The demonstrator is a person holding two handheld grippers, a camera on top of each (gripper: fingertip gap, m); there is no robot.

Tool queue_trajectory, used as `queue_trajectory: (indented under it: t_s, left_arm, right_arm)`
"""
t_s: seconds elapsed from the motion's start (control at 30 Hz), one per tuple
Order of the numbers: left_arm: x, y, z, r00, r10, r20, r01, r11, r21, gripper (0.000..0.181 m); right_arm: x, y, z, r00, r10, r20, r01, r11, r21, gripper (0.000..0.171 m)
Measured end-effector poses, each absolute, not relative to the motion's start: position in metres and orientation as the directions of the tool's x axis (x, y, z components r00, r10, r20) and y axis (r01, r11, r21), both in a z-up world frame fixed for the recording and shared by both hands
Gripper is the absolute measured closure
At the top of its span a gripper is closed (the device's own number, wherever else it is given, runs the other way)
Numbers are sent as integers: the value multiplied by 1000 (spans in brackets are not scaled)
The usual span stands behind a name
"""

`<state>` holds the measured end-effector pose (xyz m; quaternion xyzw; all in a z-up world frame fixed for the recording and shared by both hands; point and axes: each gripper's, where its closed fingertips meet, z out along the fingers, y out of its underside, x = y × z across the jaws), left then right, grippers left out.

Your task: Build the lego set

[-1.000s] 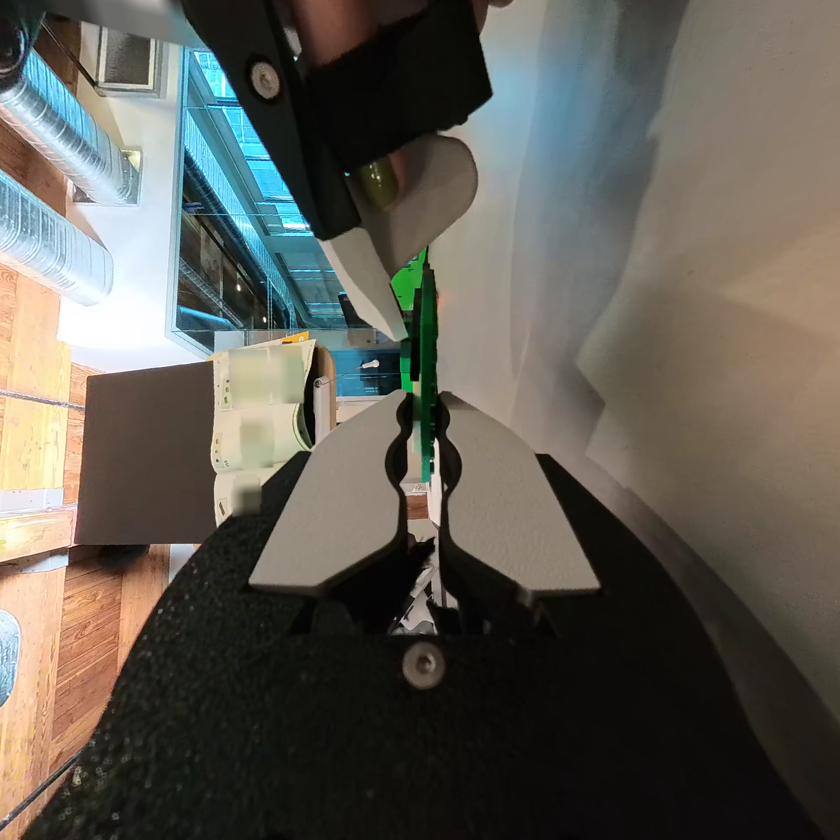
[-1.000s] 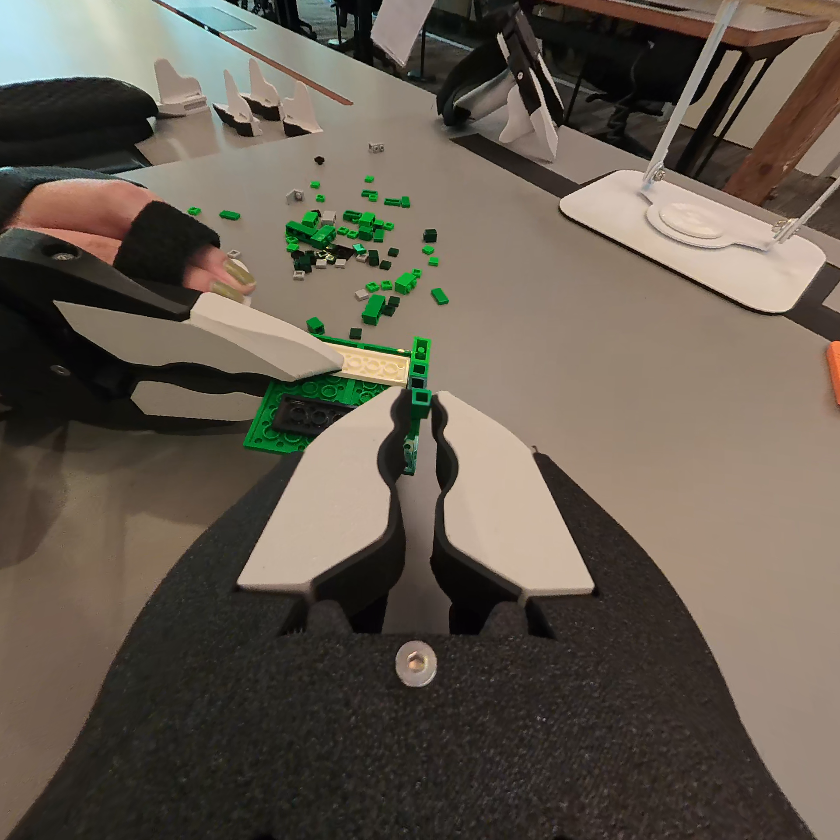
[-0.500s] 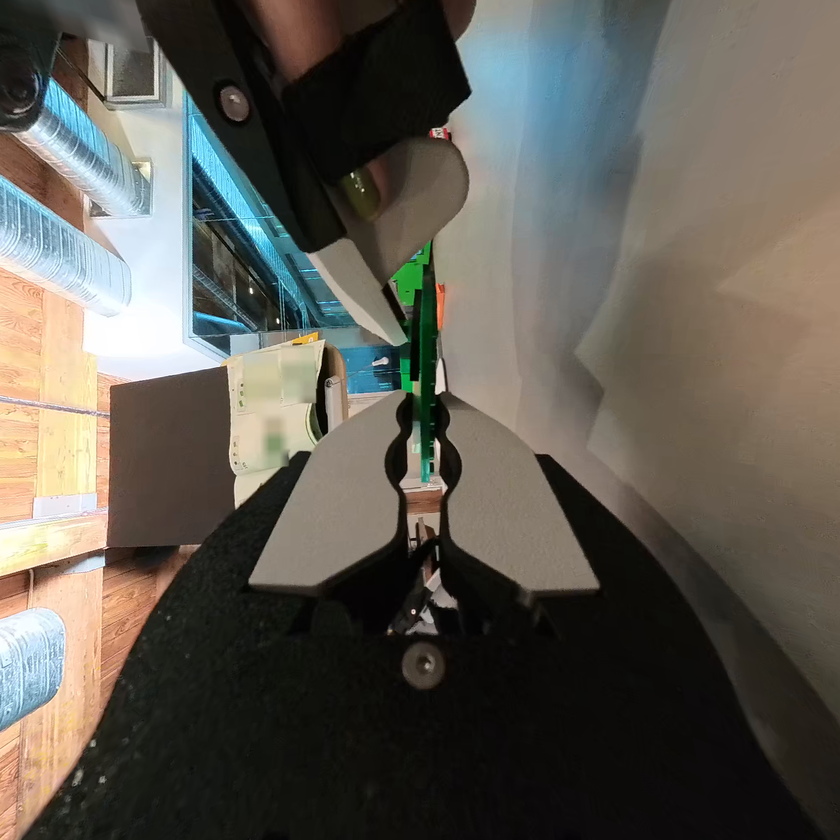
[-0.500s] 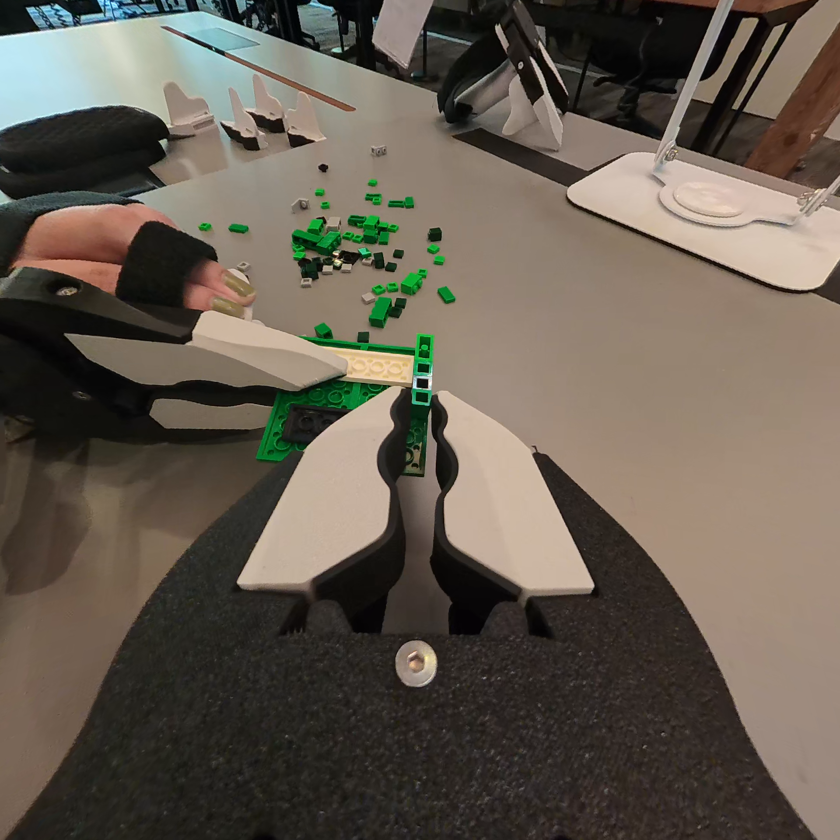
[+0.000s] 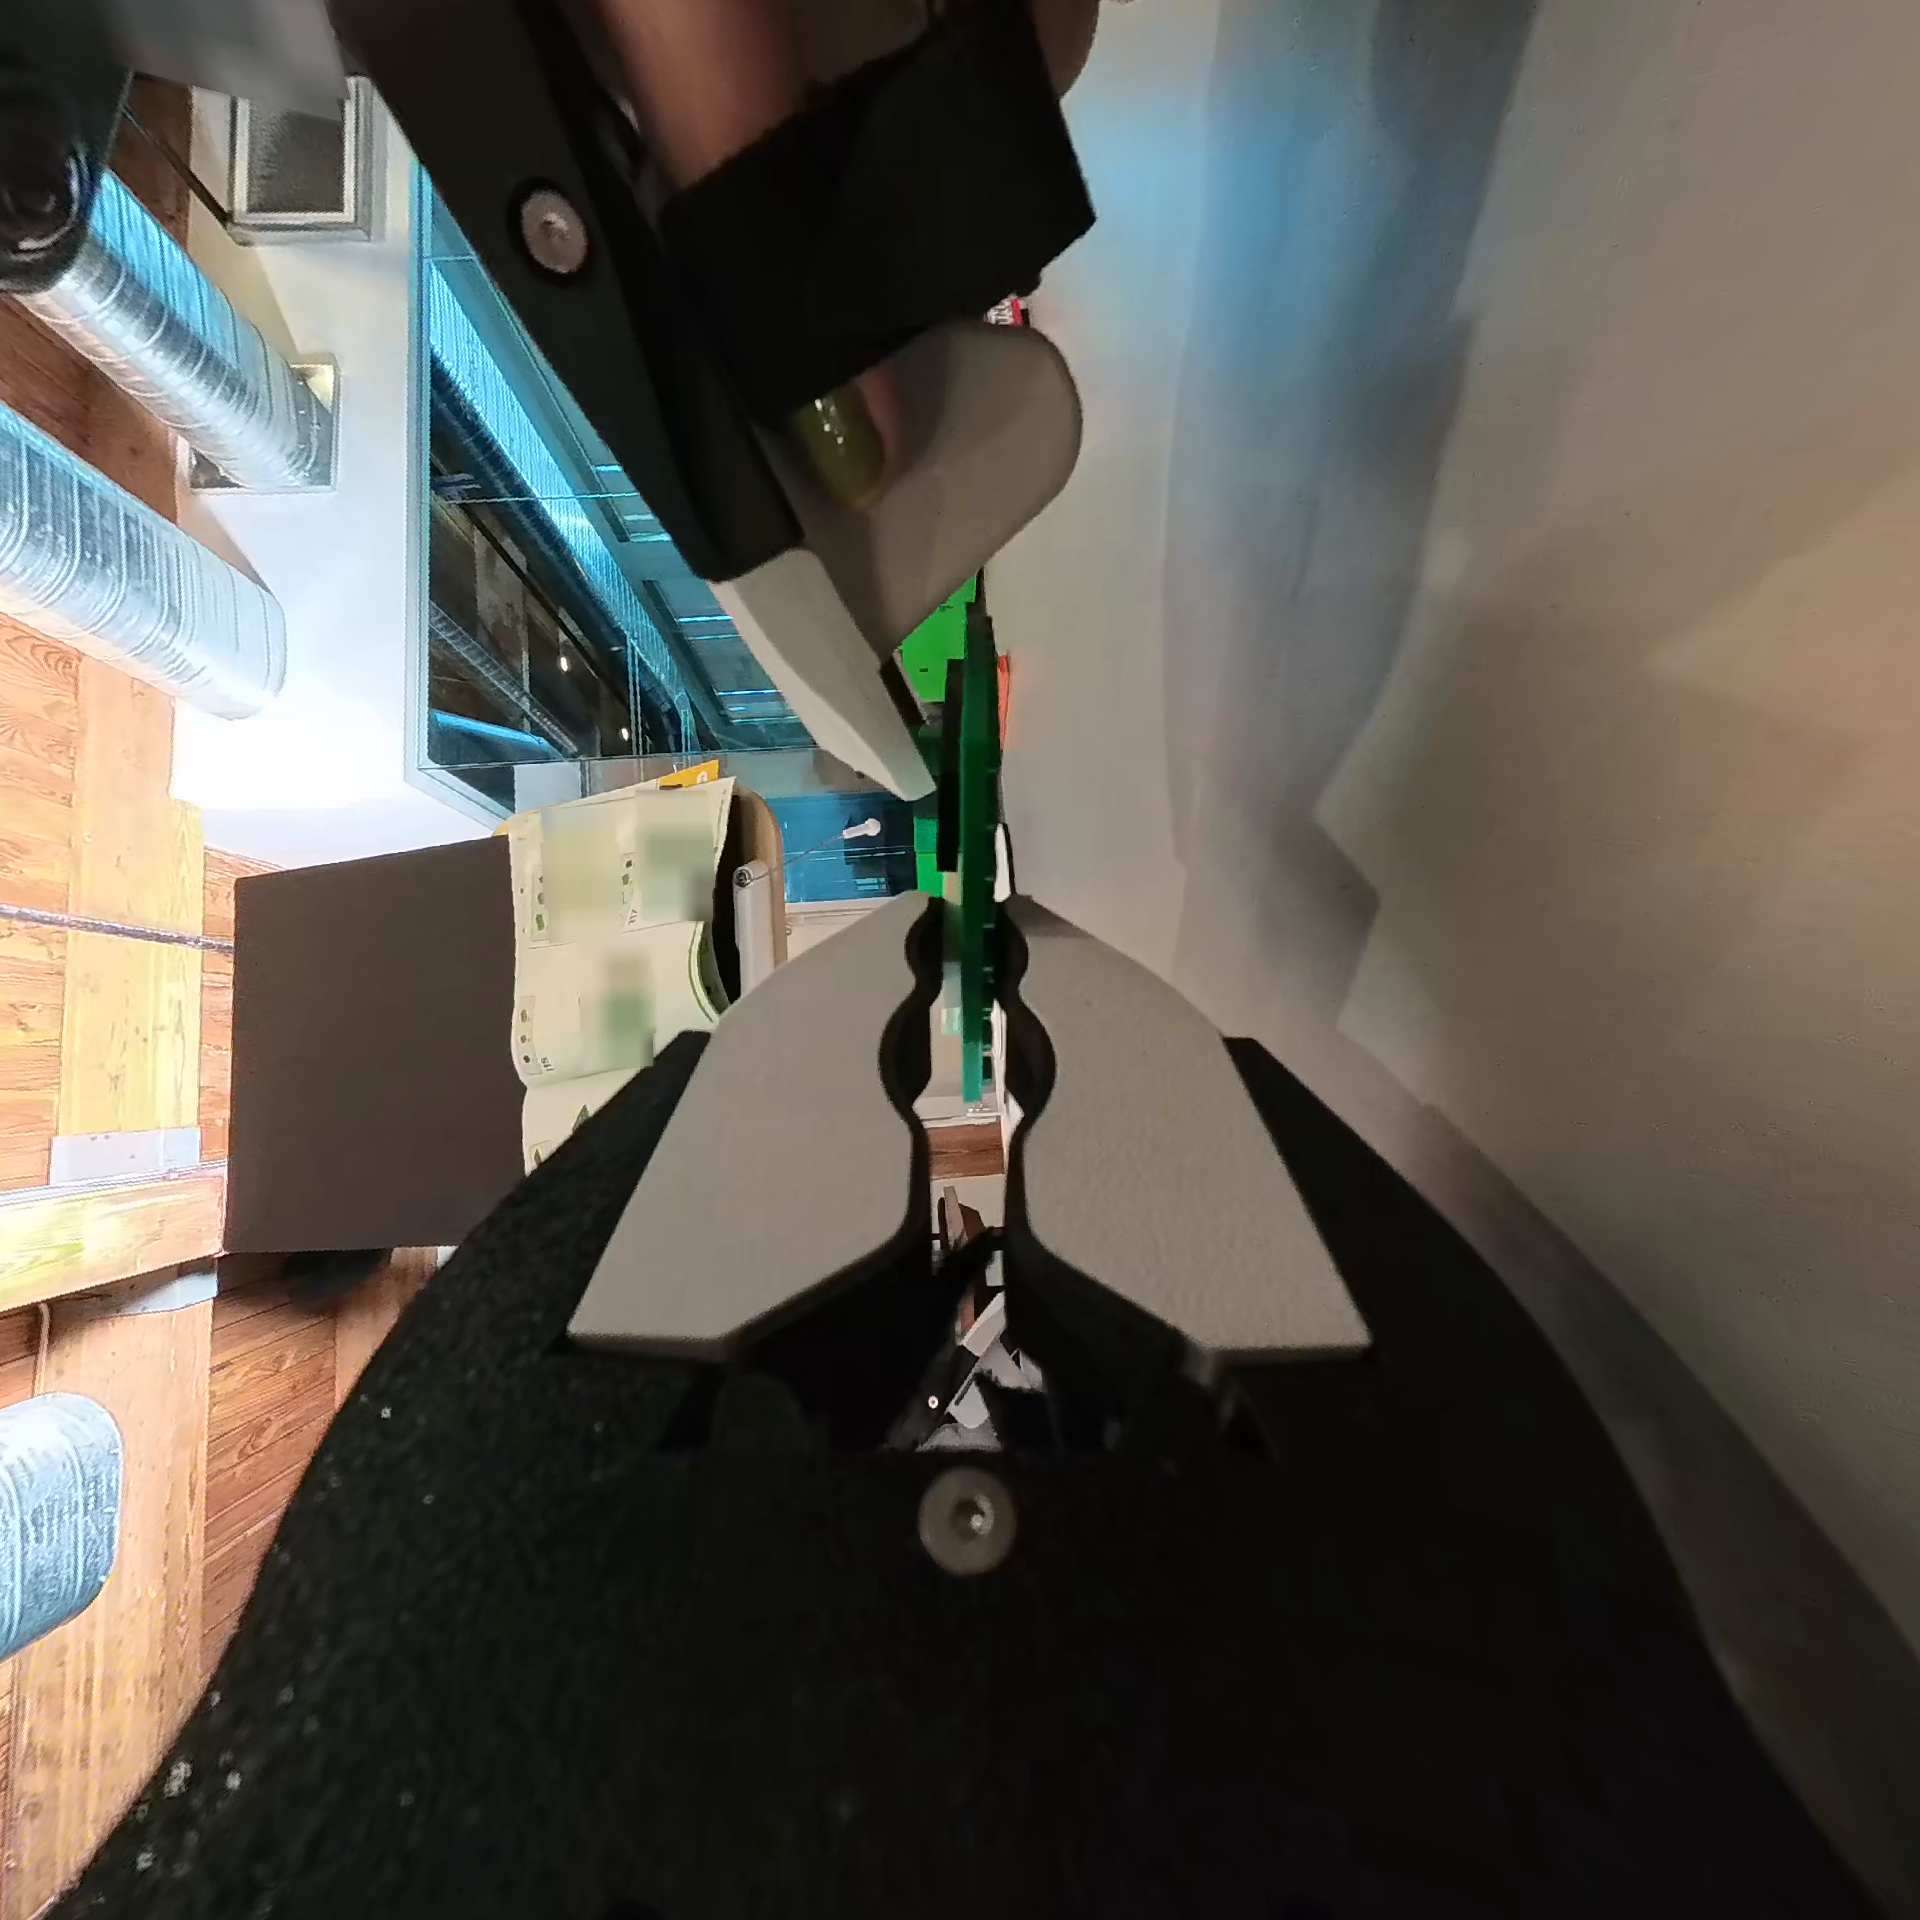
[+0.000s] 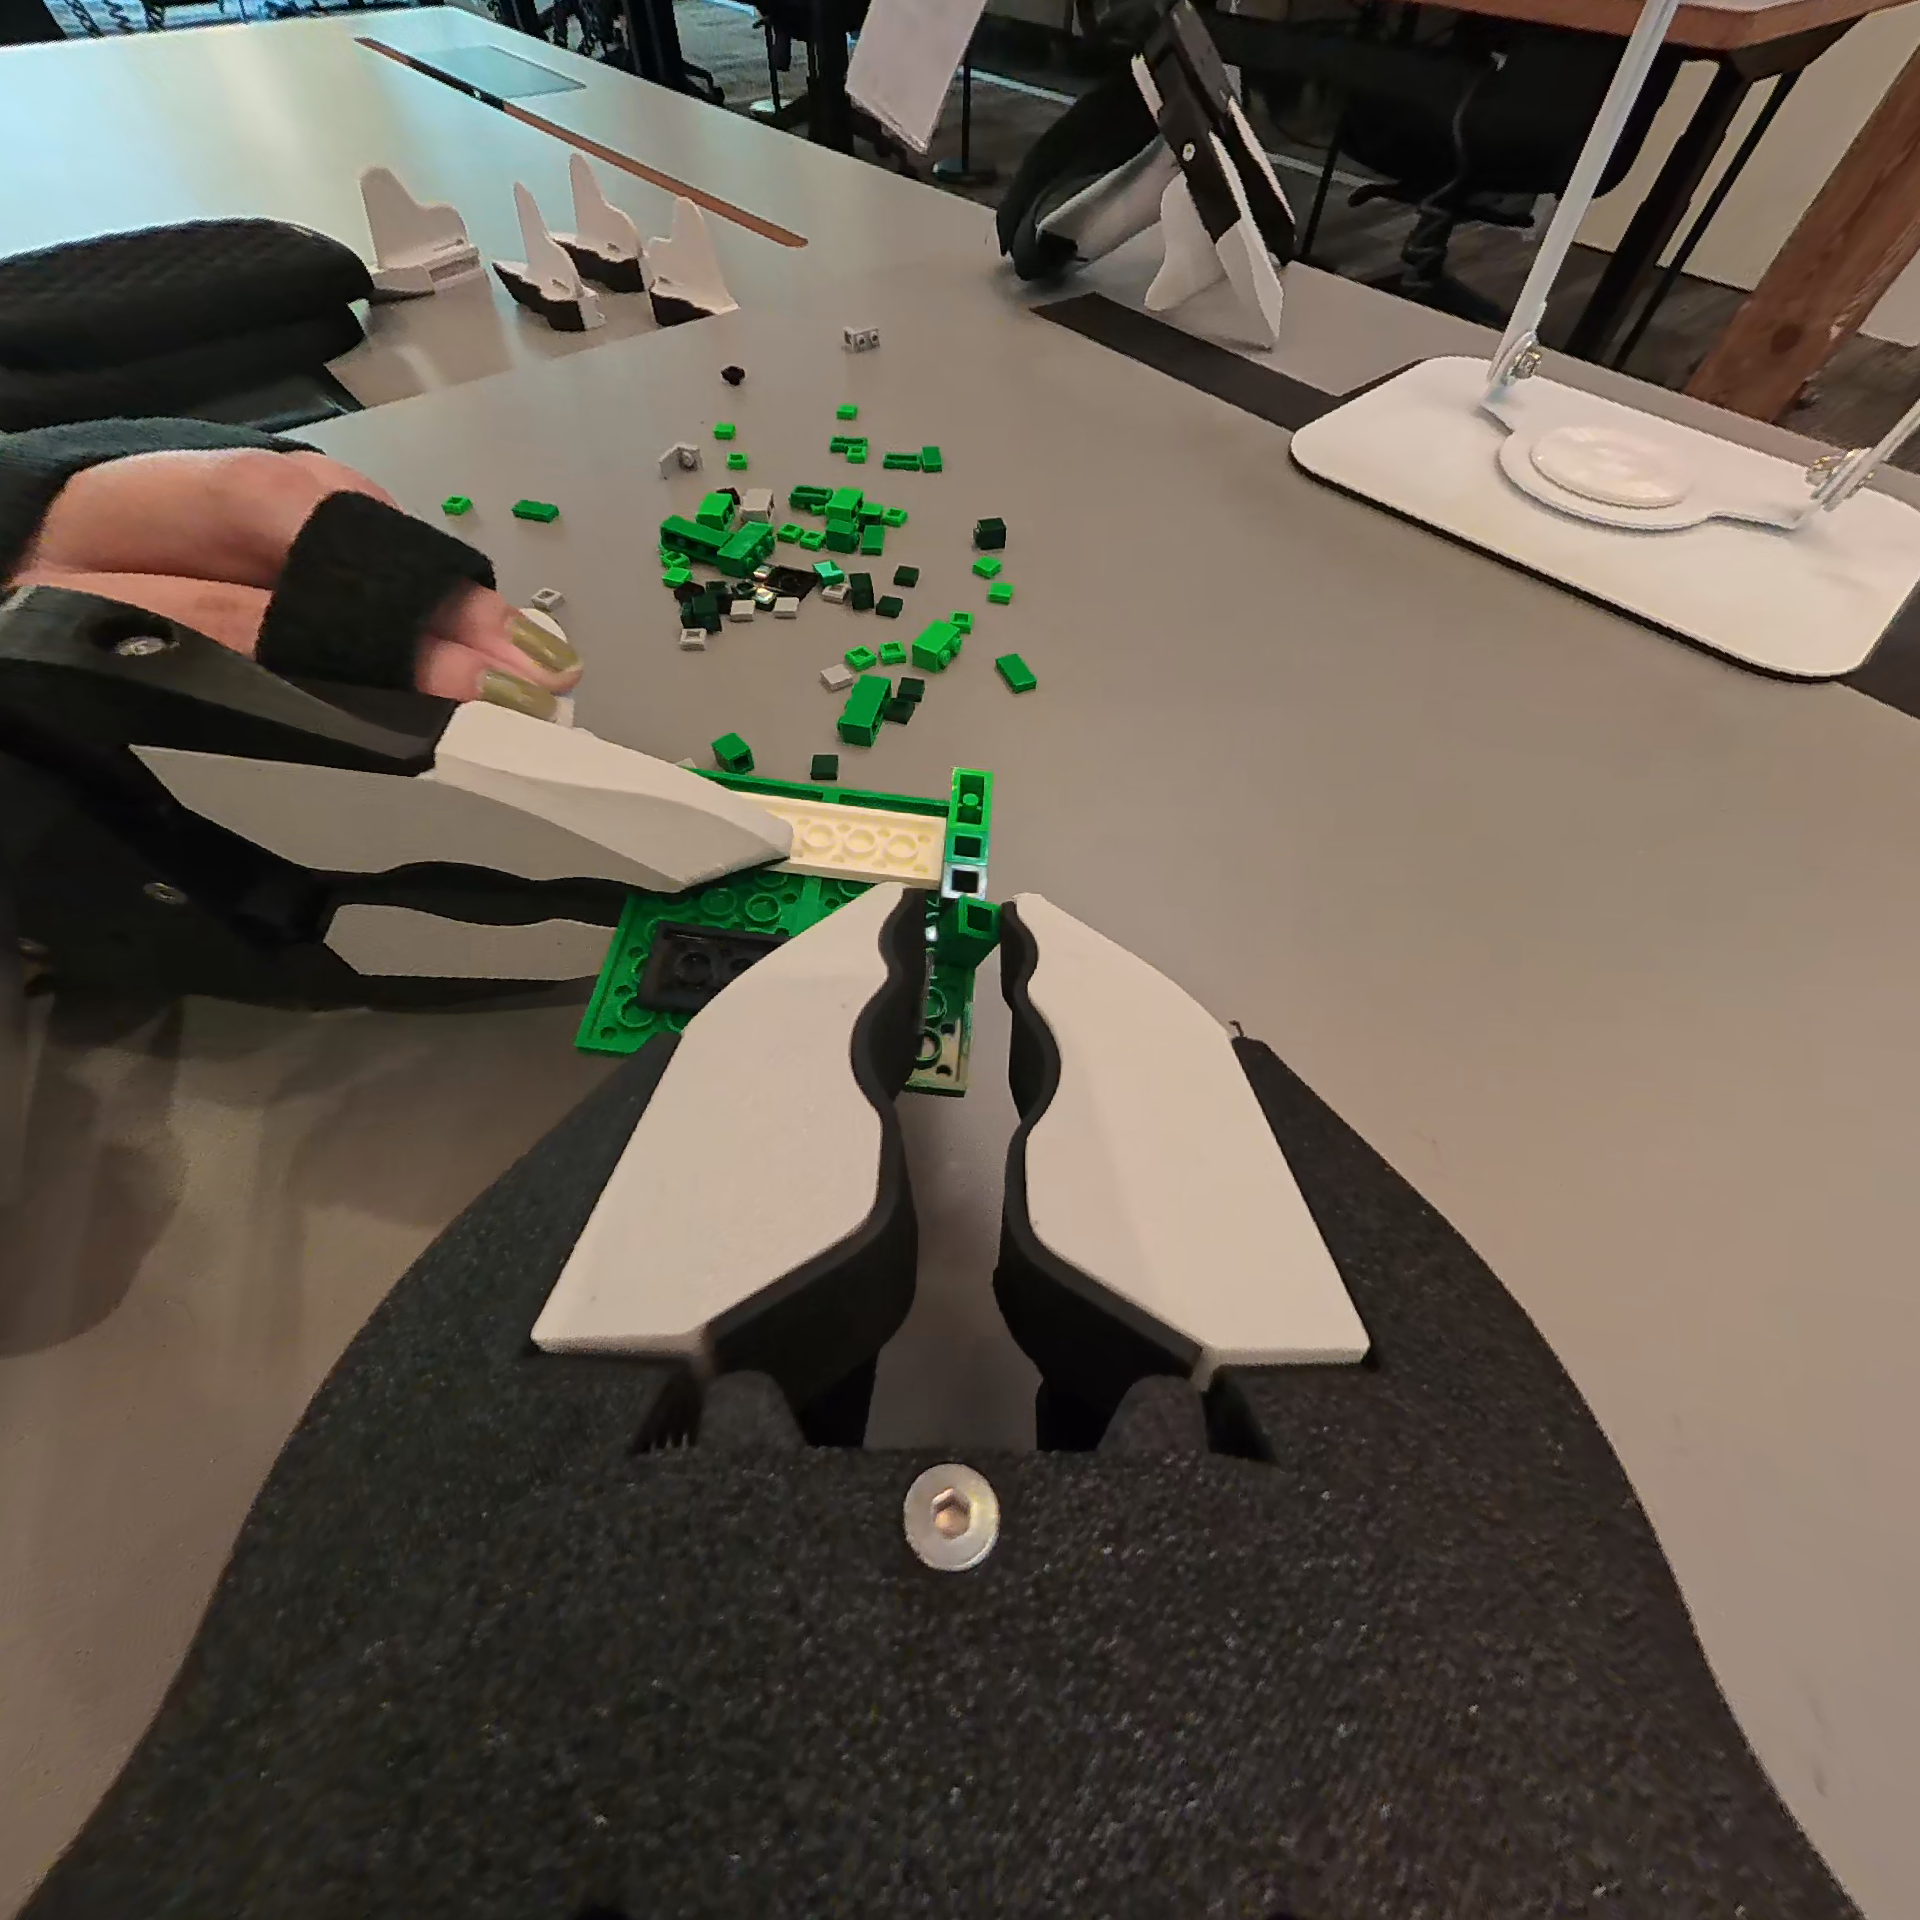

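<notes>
A green baseplate [image 6: 634, 997] lies low over the grey table [image 6: 1351, 935], with a white plate [image 6: 873, 836] and a black plate [image 6: 707, 961] on it. A row of small bricks [image 6: 968, 821] runs along its right edge. My left gripper [image 6: 696, 883] is shut on the baseplate's left side, one finger above and one below; in its own view [image 5: 966, 925] the baseplate [image 5: 977, 748] shows edge-on. My right gripper [image 6: 961, 920] is shut on a small green brick [image 6: 977, 925] at the near end of that row. It also shows in the left wrist view [image 5: 914, 779].
Several loose green, grey and black bricks [image 6: 790, 551] lie scattered behind the baseplate. Spare white gripper fingers [image 6: 582, 260] stand at the back left, another gripper [image 6: 1195, 187] at the back, and a white stand base [image 6: 1621, 499] at the right. An instruction booklet [image 5: 613, 914] leans nearby. Left and right tips are no more than a few centimetres apart.
Both grippers keep their hold. The right gripper with the small green brick has shifted slightly against the brick row; the baseplate has hardly moved.
</notes>
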<state>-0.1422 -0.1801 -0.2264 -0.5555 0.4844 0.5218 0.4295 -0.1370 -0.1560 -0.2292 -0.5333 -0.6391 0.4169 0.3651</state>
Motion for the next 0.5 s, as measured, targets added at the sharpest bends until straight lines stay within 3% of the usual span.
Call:
queue_trajectory:
  t_s: [0.33, 0.5]
  left_arm:
    - [-144, -181, -226, 13, -87, -996, -986, -167, 2, 173]
    - [-147, -182, -225, 49, -85, -995, -985, -172, -34, 174]
  right_arm:
    - [-136, -161, -216, -206, 974, 97, 295, 156, -943, 151]
    - [-124, -156, -192, -240, 877, 417, 117, 452, -884, 140]
